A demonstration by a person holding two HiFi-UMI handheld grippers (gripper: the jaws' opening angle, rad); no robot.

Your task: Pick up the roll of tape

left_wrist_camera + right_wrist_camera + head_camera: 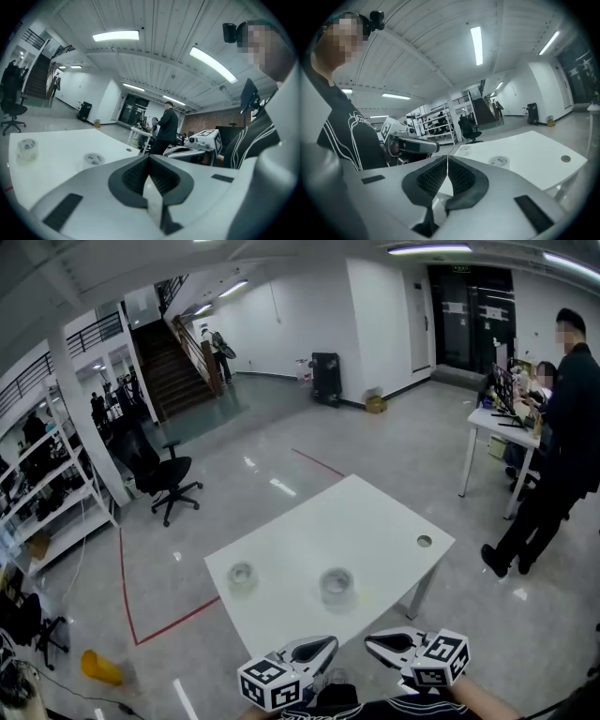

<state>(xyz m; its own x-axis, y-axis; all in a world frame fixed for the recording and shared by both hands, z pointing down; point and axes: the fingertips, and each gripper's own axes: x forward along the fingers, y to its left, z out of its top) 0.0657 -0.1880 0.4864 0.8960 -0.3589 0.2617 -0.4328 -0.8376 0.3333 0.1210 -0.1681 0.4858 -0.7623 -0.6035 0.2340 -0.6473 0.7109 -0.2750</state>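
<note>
Two clear rolls of tape stand on the white table (375,521): one to the left (242,577), one near the middle (337,585). Both grippers hang below the table's near edge, short of the rolls, tips turned toward each other. My left gripper (325,644) is shut and holds nothing; its own view has the jaws (149,157) closed, with the rolls (26,147) (93,159) out on the tabletop. My right gripper (373,642) is also shut and holds nothing (448,158); a roll (500,161) lies beyond it on the table.
A person in dark clothes (553,456) stands right of the table beside a small white desk (497,423). A black office chair (164,474) and shelving (47,493) are at the left. A yellow object (98,667) lies on the floor. The table has a cable hole (425,541).
</note>
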